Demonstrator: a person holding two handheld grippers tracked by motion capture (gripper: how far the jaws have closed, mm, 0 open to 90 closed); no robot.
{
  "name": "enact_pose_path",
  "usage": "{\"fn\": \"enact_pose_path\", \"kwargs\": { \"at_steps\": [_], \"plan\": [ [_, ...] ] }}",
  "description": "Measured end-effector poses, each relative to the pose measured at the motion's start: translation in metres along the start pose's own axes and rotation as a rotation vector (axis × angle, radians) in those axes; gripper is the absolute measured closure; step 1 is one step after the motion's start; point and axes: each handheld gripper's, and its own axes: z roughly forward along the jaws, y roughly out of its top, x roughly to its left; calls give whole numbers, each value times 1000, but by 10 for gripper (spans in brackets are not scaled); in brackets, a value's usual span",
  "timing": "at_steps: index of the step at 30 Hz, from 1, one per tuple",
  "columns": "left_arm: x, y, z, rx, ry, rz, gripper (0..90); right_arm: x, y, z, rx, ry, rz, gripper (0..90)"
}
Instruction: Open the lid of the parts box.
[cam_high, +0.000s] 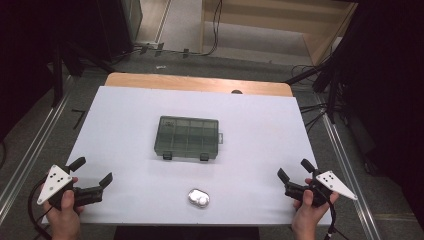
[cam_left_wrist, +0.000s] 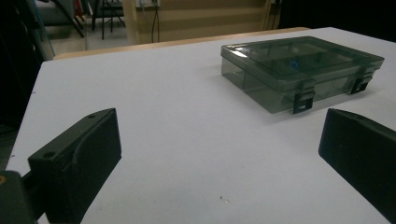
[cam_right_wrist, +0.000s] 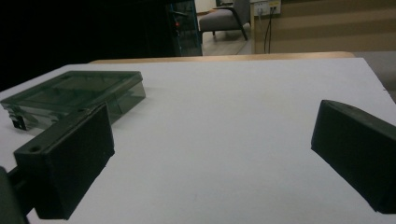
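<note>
A: High view looks fwd and down over the whole table (cam_high: 125, 115).

B: Gripper views sit low near its front corners, facing inward; both share the compartment box (cam_left_wrist: 299, 70) (cam_right_wrist: 74, 95).

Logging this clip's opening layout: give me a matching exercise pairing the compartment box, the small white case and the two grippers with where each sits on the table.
Things:
1. compartment box
2. small white case
3. left gripper
4. right gripper

Places or states:
A. near edge of the table, between the two hands
B. near right corner, jaws open, holding nothing
C. middle of the table, lid shut, latches toward the person
D. near left corner, jaws open, holding nothing

Pairs: 1-C, 2-A, 3-D, 4-B
</note>
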Motion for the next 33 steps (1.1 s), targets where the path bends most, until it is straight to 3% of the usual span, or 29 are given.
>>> {"fn": "enact_pose_path", "kwargs": {
  "at_steps": [4,9,25,33],
  "plan": [
    [-1,1,0,-8,-11,-11,0,1,1,0,-4,-4,5,0],
    [-9,5,3,-7,-16,15,0,6,3,1,5,2,-14,0],
    [-22,20,9,-30,-35,32,0,17,7,6,9,22,-38,0],
    [-29,33,22,-26,-73,36,0,27,16,12,13,37,-68,0]
  ]
}}
